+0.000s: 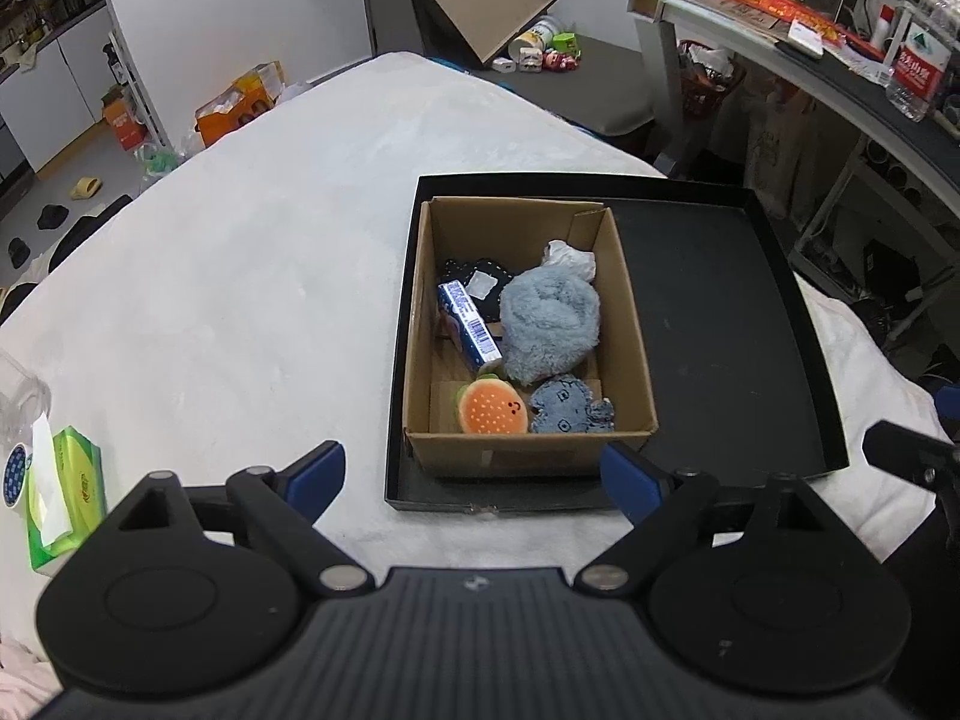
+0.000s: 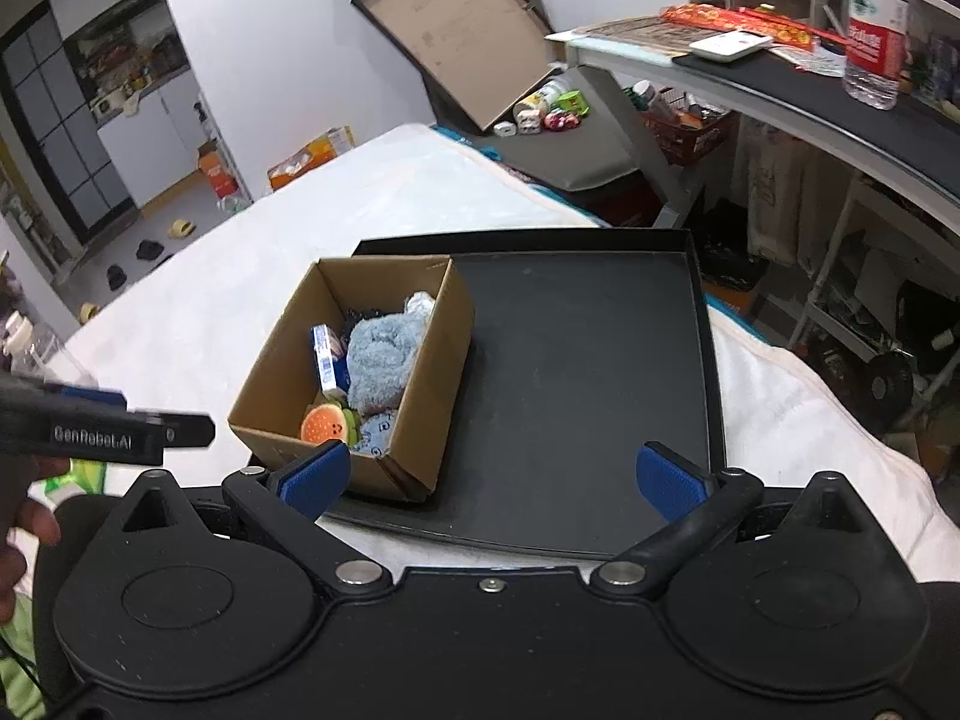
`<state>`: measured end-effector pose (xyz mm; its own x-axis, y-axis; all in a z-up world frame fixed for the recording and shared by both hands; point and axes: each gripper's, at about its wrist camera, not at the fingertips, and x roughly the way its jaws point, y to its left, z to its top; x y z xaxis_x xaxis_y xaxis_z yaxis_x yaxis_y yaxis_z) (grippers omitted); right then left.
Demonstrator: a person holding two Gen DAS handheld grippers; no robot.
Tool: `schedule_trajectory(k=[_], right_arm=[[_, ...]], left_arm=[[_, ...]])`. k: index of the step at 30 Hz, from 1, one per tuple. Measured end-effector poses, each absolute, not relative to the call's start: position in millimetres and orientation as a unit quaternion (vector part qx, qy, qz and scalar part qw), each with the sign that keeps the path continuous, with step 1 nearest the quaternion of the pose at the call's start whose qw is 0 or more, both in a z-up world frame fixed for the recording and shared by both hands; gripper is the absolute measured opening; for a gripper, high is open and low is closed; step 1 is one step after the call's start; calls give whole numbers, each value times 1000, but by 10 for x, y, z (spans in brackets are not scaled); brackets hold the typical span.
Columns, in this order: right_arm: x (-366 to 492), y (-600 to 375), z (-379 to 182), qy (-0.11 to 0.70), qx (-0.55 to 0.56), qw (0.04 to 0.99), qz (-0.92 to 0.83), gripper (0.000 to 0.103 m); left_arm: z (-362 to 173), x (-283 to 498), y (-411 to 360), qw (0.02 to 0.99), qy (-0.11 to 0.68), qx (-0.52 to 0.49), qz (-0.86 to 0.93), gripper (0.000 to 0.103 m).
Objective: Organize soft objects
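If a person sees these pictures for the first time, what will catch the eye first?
First, the cardboard box standing in the left part of a black tray on the white cover. Inside it, a fluffy blue toy fills the middle, and a bright orange burger toy lies at the near end. Both grippers, left and right, are open and hold nothing.
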<state>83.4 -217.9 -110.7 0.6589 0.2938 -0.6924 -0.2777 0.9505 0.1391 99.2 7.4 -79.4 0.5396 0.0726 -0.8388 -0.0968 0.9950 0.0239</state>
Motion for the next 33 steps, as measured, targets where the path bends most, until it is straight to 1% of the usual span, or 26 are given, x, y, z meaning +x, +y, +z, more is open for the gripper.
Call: schedule_trajectory(k=[5, 17, 23, 33], right_arm=[[742, -2206, -1016, 376, 23, 914, 148, 103], [447, -2192, -708, 331, 15, 933, 143, 103], [309, -2286, -595, 317, 38, 939, 124, 103], [75, -2320, -419, 293, 26, 949, 115, 103]], left_arm=[[-724, 824, 12, 884, 465, -8, 42, 92], [-539, 535, -41, 890, 453, -3, 45, 92], [-393, 366, -32, 900, 433, -6, 45, 92], [-172, 113, -96, 911, 409, -6, 47, 92]])
